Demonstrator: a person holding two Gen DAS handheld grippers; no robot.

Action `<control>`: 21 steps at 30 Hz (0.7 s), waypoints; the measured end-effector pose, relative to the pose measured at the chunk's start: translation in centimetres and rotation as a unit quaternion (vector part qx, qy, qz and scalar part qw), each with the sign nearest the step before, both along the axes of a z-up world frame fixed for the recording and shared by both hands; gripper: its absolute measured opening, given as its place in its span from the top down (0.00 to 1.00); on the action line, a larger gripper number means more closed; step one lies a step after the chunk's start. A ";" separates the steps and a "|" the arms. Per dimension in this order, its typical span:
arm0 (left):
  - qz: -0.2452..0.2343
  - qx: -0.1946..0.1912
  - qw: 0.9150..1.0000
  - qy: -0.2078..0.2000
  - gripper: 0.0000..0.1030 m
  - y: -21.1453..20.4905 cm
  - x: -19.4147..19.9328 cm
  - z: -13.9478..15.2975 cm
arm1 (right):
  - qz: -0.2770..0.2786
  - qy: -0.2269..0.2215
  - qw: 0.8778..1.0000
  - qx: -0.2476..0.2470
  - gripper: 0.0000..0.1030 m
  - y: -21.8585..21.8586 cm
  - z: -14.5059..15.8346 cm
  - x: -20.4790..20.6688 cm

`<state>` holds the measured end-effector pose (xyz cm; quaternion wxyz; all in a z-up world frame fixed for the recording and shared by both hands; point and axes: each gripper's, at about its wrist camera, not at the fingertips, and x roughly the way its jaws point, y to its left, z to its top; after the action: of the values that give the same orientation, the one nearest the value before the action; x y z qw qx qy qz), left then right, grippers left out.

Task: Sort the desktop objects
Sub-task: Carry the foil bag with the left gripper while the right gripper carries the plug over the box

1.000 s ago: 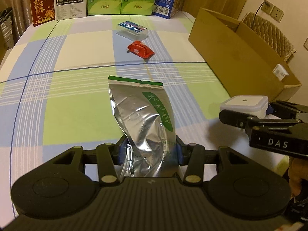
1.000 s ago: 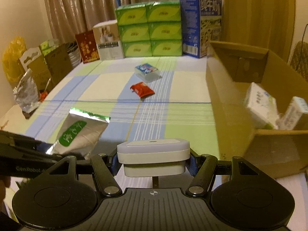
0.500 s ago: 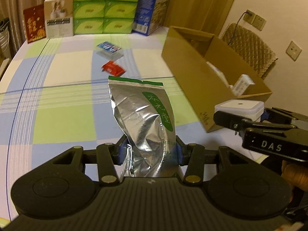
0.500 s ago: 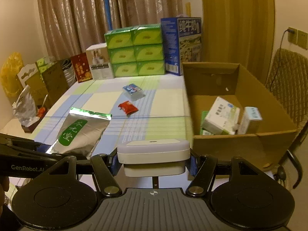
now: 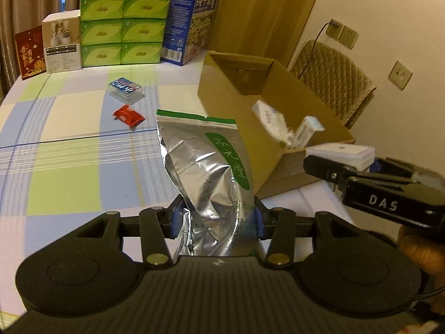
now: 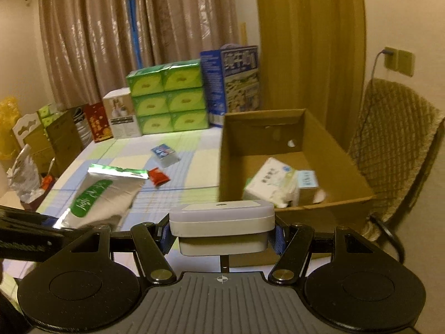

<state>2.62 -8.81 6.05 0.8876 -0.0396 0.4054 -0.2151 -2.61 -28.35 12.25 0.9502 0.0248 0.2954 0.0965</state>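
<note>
- A silver foil pouch (image 5: 211, 172) with a green label is clamped at its lower end by the fingers of the left gripper (image 5: 216, 218) and is held upright above the bench (image 5: 64, 167).
- A white lidded box (image 6: 221, 226) is gripped across its sides by the fingers of the right gripper (image 6: 221, 236).
- Both items are held off the checked cloth, just beside the near end of the cardboard box (image 6: 328, 150).
- A white tissue pack (image 6: 271, 185) and a small carton (image 6: 306, 188) are seen inside the cardboard box.
- A red sachet (image 5: 128, 115) and a blue-topped card box (image 5: 125, 90) are left lying on the bench, near each other.
- Green tissue boxes (image 5: 122, 26) are stacked at the far edge.
</note>
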 end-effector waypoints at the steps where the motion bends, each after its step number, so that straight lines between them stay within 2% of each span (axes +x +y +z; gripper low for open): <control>1: -0.001 -0.005 1.000 -0.001 0.59 -0.2 -0.1 0.2 | -0.004 0.000 1.000 0.000 0.40 -0.5 0.1 0.1; 21: -0.065 -0.013 0.998 -0.023 0.59 -9.6 1.7 3.6 | -0.067 -0.022 0.997 -0.006 0.40 -9.4 2.8 1.6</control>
<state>4.36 -18.38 9.60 0.8800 -0.0195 0.3841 -0.2787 -1.01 -37.74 15.05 0.9609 0.0368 0.2728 0.0313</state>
